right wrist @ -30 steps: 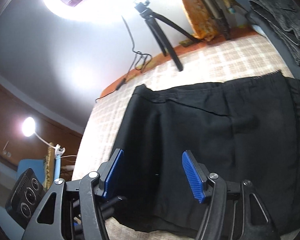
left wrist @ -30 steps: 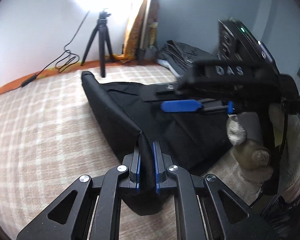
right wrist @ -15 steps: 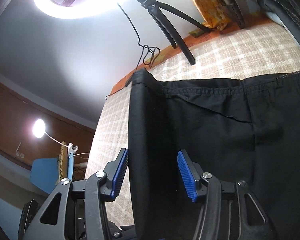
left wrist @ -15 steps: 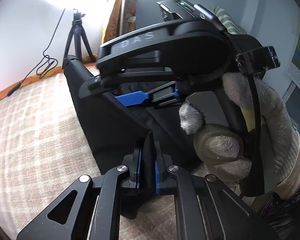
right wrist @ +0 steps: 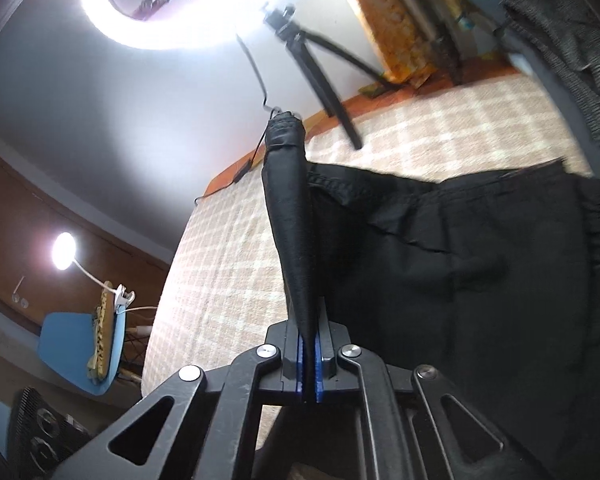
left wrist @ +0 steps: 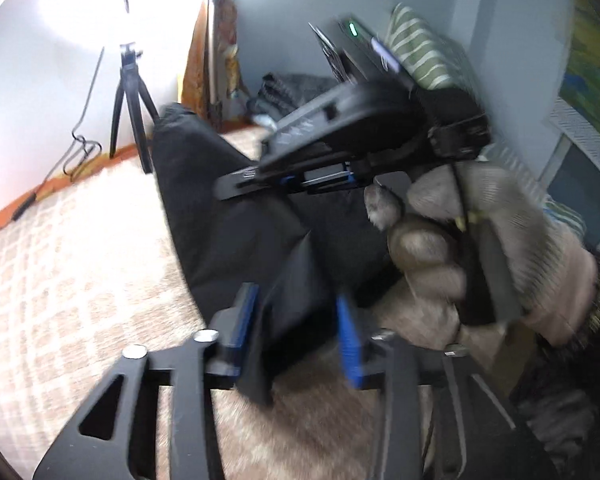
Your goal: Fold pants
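the black pants (right wrist: 440,256) lie partly folded on the bed (right wrist: 228,264); right claw (right wrist: 308,364) pinches a raised edge, left claw (left wrist: 296,340) gapes around cloth; final folds remain

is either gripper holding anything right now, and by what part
The right gripper is shut on the black pants, pinching a raised fold at their edge. The left gripper is open, holding nothing.

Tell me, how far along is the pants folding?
Early. Done: the black pants lie on the checked bedspread. In hand: the right gripper pinches a raised fold; the left gripper is open around an edge. Left: laying it over and tidying.
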Demonstrator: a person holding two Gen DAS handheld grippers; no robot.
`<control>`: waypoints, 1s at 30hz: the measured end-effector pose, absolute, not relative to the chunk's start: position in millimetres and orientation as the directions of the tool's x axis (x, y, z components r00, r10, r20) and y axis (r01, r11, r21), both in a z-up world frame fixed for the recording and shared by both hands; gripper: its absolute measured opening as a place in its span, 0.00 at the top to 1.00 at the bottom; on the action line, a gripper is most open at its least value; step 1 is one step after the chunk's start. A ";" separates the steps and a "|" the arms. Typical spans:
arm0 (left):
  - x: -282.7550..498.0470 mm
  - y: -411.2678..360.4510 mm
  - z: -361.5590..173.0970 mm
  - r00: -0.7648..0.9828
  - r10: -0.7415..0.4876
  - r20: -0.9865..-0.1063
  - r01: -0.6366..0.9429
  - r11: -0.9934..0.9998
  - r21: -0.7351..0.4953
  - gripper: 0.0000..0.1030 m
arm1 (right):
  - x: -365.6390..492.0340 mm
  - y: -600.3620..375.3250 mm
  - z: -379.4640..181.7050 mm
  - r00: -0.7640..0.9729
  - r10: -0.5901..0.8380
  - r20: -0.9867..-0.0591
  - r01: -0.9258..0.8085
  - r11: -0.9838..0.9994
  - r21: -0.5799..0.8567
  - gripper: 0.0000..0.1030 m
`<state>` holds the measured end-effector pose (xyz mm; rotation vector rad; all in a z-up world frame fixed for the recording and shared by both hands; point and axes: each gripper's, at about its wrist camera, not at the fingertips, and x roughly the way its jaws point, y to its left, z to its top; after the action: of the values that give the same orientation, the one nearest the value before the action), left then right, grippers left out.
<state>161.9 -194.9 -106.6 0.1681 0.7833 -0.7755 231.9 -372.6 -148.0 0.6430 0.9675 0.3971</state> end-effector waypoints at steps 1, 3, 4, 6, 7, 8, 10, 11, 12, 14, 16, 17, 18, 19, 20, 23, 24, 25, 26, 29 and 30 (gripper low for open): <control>160.3 -188.2 -103.0 0.457 -0.569 -0.683 0.684 0.716 -0.140 0.59 | 230.0 -379.4 -145.6 0.528 0.576 -0.624 -0.026 0.745 0.666 0.99; 158.8 -174.6 -99.1 0.464 -0.574 -0.675 0.683 0.717 -0.140 0.59 | 226.6 -393.9 -140.2 0.550 0.556 -0.624 -0.015 0.753 0.658 0.99; 160.7 -168.5 -99.3 0.482 -0.559 -0.674 0.673 0.730 -0.124 0.59 | 223.7 -404.8 -138.3 0.562 0.543 -0.624 -0.004 0.756 0.655 0.99; 169.6 -162.4 -104.0 0.518 -0.516 -0.682 0.640 0.763 -0.091 0.59 | 220.0 -421.2 -139.5 0.575 0.531 -0.623 0.022 0.751 0.660 0.99; 177.6 -160.4 -108.0 0.518 -0.507 -0.689 0.624 0.775 -0.101 0.59 | 218.0 -426.9 -140.5 0.578 0.525 -0.624 0.034 0.749 0.662 0.99; 185.5 -161.7 -111.5 0.518 -0.499 -0.694 0.610 0.785 -0.109 0.59 | 215.0 -434.1 -142.0 0.580 0.517 -0.630 0.045 0.751 0.659 0.99; 195.4 -168.0 -118.0 0.533 -0.476 -0.700 0.596 0.798 -0.089 0.59 | 210.2 -442.4 -143.3 0.581 0.498 -0.644 0.057 0.764 0.642 0.99; 202.2 -174.7 -120.5 0.535 -0.474 -0.700 0.599 0.797 -0.081 0.59 | 206.9 -447.7 -144.2 0.579 0.487 -0.654 0.063 0.773 0.631 0.99; 206.0 -184.9 -123.3 0.532 -0.477 -0.700 0.611 0.788 -0.073 0.59 | 204.3 -451.0 -145.0 0.578 0.480 -0.659 0.067 0.778 0.625 0.99; 208.3 -201.4 -126.9 0.514 -0.491 -0.703 0.641 0.765 -0.065 0.60 | 197.8 -464.1 -148.7 0.576 0.450 -0.682 0.087 0.796 0.599 0.99; 210.2 -225.1 -131.0 0.493 -0.511 -0.705 0.684 0.728 -0.050 0.62 | 194.2 -479.2 -155.2 0.572 0.423 -0.703 0.116 0.807 0.579 0.99; 210.3 -235.8 -133.3 0.484 -0.517 -0.706 0.702 0.711 -0.040 0.63 | 193.4 -488.2 -160.5 0.566 0.400 -0.721 0.142 0.814 0.563 0.99; 210.6 -246.4 -135.4 0.476 -0.520 -0.709 0.719 0.695 -0.028 0.63 | 193.0 -493.2 -163.9 0.561 0.386 -0.732 0.157 0.819 0.552 0.99; 210.4 -257.1 -137.2 0.465 -0.526 -0.713 0.736 0.677 -0.019 0.65 | 193.1 -502.0 -169.8 0.555 0.373 -0.744 0.174 0.822 0.542 0.99; 207.2 -264.8 -138.2 0.455 -0.527 -0.718 0.747 0.664 -0.015 0.69 | 193.5 -506.4 -173.3 0.550 0.376 -0.746 0.176 0.821 0.543 0.99; 213.4 -283.7 -149.1 0.439 -0.507 -0.742 0.762 0.647 0.008 0.72 | 194.8 -509.4 -181.0 0.532 0.377 -0.758 0.176 0.827 0.534 0.99; 215.3 -288.3 -151.9 0.436 -0.500 -0.748 0.767 0.642 0.019 0.73 | 194.4 -507.4 -181.5 0.525 0.365 -0.769 0.175 0.838 0.517 0.99; 216.9 -293.0 -155.7 0.439 -0.489 -0.754 0.772 0.634 0.038 0.73 | 193.9 -506.5 -181.5 0.523 0.352 -0.776 0.175 0.847 0.502 0.99; 215.8 -294.1 -156.5 0.438 -0.482 -0.759 0.775 0.630 0.047 0.73 | 193.2 -508.4 -182.2 0.523 0.352 -0.776 0.179 0.845 0.504 0.99; 220.1 -302.5 -175.0 0.393 -0.451 -0.801 0.796 0.603 0.052 0.72 | 190.8 -512.5 -189.5 0.514 0.346 -0.785 0.207 0.838 0.505 0.99; 219.2 -303.1 -180.4 0.390 -0.446 -0.806 0.798 0.600 0.055 0.72 | 189.8 -515.3 -192.8 0.508 0.345 -0.789 0.211 0.839 0.502 0.99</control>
<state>219.2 -303.1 -180.4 0.4802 0.8430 -0.8299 189.8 -515.3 -192.8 0.5980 1.0520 0.0868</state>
